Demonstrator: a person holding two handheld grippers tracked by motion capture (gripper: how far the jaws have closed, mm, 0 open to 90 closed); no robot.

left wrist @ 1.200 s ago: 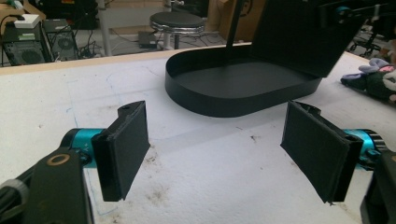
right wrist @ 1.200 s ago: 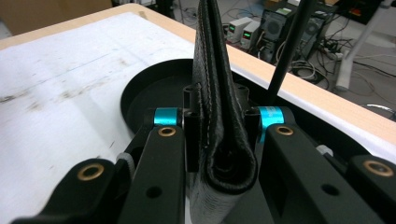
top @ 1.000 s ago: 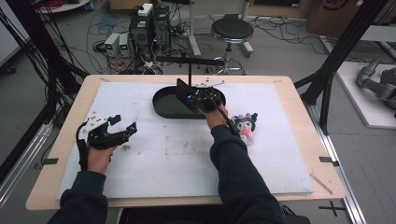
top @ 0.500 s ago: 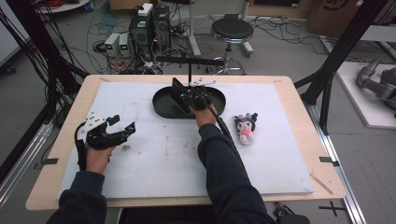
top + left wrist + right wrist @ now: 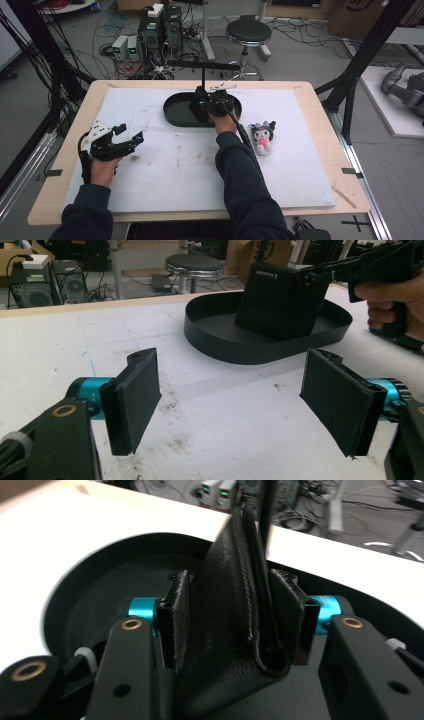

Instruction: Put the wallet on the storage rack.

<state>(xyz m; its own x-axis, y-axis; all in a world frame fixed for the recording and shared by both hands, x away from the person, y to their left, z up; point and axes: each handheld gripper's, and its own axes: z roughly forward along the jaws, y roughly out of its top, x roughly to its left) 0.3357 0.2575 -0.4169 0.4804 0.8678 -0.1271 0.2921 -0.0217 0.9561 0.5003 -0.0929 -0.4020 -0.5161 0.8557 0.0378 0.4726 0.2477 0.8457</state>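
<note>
right gripper (image 5: 202,106) jaws just opening around black wallet (image 5: 235,610), releasing it into tray (image 5: 175,114) near desk's far edge; left gripper (image 5: 131,142) idling spread

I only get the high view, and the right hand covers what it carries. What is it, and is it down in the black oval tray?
Observer: A folded black leather wallet. The left gripper view shows it standing tilted, its lower edge seemingly on the floor of the black oval tray.
Operator: Is it released?
Observer: The right gripper has just been opening its jaws. The wallet sits between its fingers; whether they press on it, I cannot tell.
Operator: And the left gripper?
Observer: The left gripper is open with nothing between its fingers, over the white foam mat.
</note>
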